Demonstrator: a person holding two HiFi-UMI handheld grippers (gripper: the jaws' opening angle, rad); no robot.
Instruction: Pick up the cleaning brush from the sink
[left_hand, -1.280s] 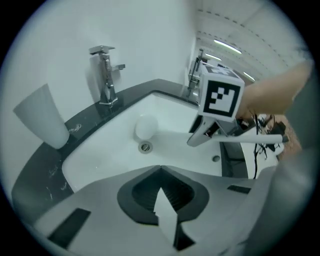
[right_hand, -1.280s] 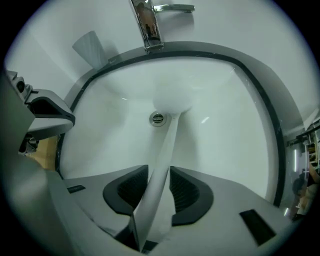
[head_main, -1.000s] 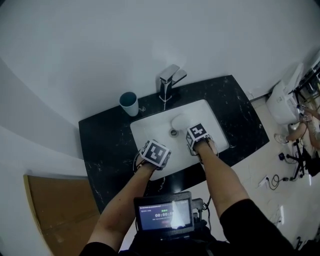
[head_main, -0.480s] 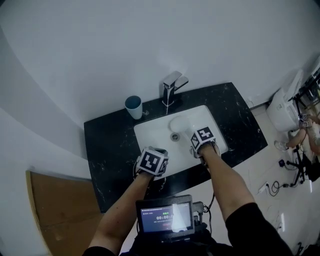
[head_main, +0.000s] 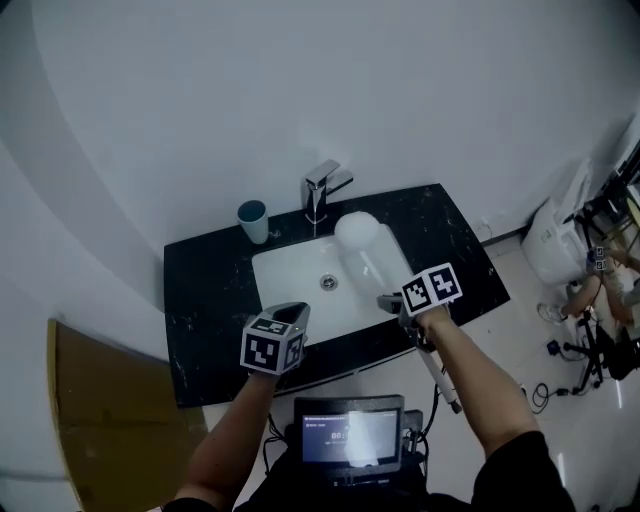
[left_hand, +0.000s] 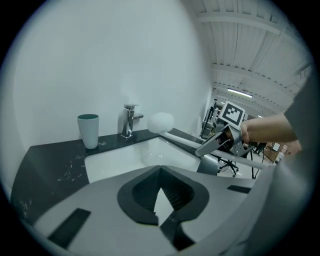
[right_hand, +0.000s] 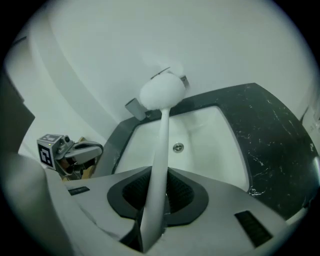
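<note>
Your right claw is squeezed tight on the white handle of the cleaning brush. The brush is up in the air over the white sink. Its round white head points toward the tap. Your left claw is closed with nothing in it. It hangs near the front edge of the black counter. A blue-green cup stands left of the tap.
</note>
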